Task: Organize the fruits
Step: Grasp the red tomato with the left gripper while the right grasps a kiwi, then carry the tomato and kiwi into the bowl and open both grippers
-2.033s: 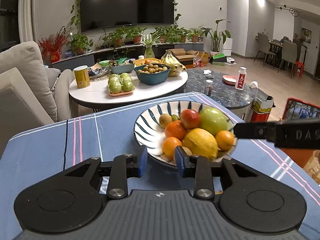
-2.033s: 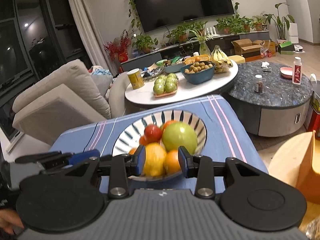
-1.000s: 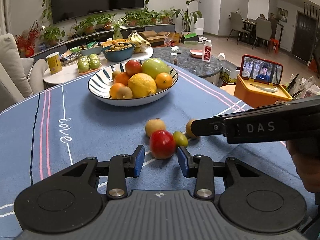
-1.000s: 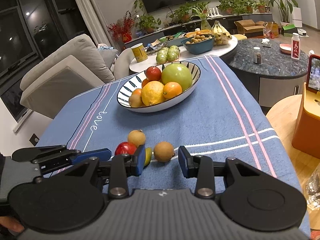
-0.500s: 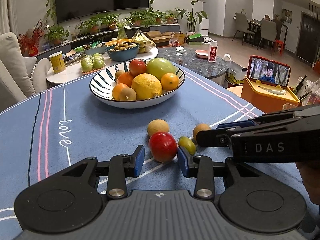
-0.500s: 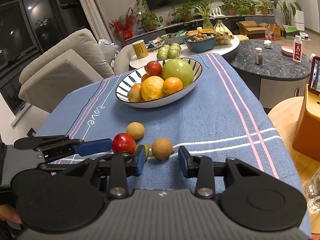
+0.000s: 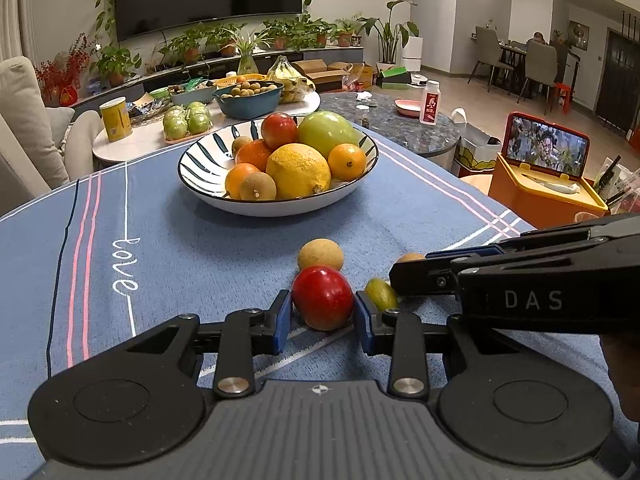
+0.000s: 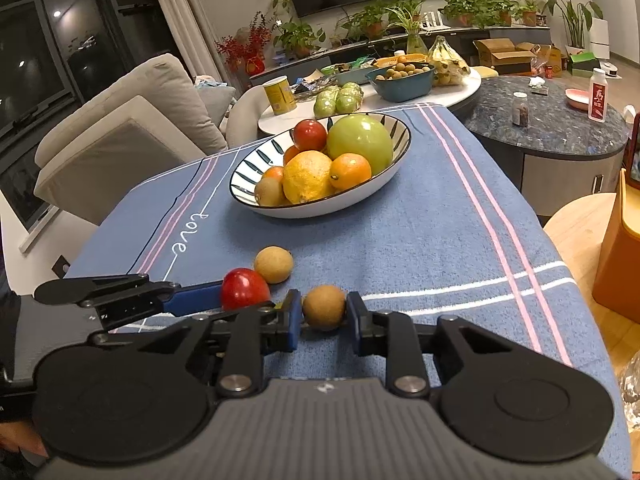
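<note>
My left tongs (image 7: 323,316) sit wide around the red fruit (image 7: 322,297), right tongs (image 8: 323,320) wide around the brown fruit (image 8: 323,307) on the cloth; I'd close both gently, centred, before lifting to the bowl (image 7: 208,196)

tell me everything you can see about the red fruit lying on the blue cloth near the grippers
The round glossy red fruit looks like a smooth-skinned apple or plum, deep red with an orange-yellow blush low on one side. It rests on the blue striped tablecloth, between the blue-padded fingers of the left gripper, which flank it closely. A tan round fruit sits just behind, about touching it, and a small green oval fruit lies to its right.
</note>
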`<state>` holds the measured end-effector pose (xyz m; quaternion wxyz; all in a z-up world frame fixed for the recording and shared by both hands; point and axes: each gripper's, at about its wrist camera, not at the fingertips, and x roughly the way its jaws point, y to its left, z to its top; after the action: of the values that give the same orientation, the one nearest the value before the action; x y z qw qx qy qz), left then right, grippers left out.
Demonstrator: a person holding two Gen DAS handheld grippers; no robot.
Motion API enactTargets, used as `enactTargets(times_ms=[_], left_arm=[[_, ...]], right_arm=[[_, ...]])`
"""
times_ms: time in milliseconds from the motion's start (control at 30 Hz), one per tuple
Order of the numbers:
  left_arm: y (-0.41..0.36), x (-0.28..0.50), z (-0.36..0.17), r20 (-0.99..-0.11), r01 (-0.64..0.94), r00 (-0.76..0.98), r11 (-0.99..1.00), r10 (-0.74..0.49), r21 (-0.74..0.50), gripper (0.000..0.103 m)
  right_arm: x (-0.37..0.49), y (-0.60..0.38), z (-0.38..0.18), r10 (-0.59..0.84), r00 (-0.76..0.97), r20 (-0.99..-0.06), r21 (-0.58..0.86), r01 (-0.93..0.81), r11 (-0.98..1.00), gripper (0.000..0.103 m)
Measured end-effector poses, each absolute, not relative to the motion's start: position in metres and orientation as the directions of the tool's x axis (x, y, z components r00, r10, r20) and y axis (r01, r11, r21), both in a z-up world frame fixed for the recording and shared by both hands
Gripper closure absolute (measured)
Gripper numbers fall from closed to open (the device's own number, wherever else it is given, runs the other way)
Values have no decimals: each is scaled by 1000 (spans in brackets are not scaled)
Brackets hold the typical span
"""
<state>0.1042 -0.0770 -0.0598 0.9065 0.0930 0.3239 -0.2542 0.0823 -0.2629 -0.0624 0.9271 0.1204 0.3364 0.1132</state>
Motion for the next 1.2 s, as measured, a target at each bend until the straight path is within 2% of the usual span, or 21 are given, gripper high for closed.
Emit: enactTargets(times_ms=[1200], left_arm=[[-64,122,-22,-551,483,738,875,-390,28,72]], right_arm=[[97,-271,-27,281,826,-488,313,-135,940,45]])
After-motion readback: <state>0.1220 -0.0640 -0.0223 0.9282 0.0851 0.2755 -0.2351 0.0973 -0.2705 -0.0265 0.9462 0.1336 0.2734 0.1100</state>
